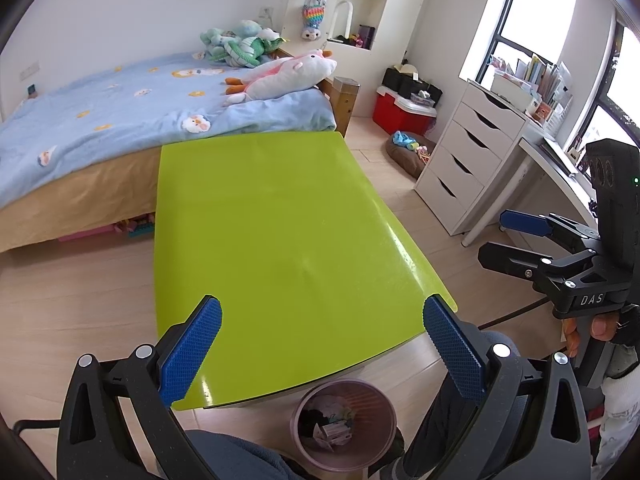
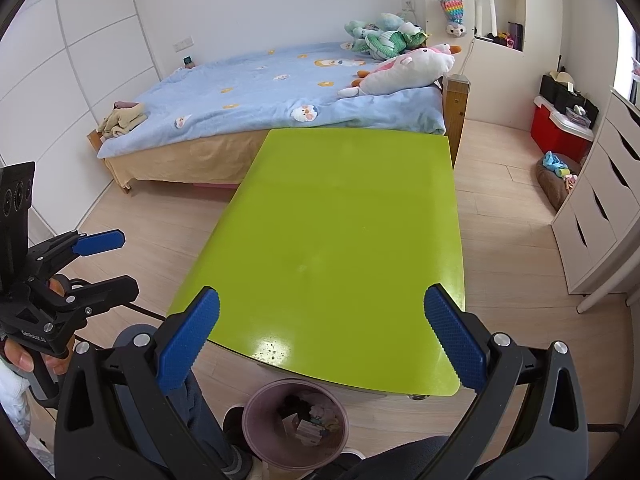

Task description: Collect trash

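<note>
Trash in bin below table edge

Trash (image 1: pixel 334 426) lies inside the pink wastebasket (image 1: pixel 376 400), just under the green table's (image 1: pixel 280 220) near edge. I hold the left gripper (image 1: pixel 322 350) and right gripper (image 2: pixel 322 346) wide apart, both empty, over its bare top.

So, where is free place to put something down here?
The whole green table top is bare, from the bed edge to the near edge above the pink bin. The bin already holds trash. The floor by the white drawers is crowded with toys.
</note>
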### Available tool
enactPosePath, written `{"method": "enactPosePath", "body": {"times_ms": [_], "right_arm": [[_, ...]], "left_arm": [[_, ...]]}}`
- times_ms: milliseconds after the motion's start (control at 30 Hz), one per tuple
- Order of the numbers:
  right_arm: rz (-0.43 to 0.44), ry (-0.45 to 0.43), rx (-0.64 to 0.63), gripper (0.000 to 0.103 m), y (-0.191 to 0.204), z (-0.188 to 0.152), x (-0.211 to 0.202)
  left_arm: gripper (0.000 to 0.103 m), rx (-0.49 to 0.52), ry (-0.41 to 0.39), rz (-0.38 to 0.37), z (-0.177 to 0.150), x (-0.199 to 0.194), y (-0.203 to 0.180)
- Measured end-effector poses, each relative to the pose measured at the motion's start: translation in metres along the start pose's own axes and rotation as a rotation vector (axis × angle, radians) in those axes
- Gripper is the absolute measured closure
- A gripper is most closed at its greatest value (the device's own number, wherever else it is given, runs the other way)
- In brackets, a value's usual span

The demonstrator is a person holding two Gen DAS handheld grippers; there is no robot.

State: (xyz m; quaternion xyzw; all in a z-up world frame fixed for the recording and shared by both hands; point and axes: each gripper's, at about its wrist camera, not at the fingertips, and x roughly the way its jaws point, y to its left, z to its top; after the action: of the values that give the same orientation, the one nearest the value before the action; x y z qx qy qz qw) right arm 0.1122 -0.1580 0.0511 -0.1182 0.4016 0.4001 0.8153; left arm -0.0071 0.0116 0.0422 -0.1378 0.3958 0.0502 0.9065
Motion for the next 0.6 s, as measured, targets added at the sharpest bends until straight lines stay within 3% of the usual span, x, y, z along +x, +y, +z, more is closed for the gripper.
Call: {"method": "enactPosePath", "body": {"times_ms": [600], "right_arm": [[0.004,0.001,0.003,0.003,0.0006,-0.0006,0.0006]], "left_arm": [[0.006,0.0,0.001,0.001,0.0007,-0.0003,0.0]]}}
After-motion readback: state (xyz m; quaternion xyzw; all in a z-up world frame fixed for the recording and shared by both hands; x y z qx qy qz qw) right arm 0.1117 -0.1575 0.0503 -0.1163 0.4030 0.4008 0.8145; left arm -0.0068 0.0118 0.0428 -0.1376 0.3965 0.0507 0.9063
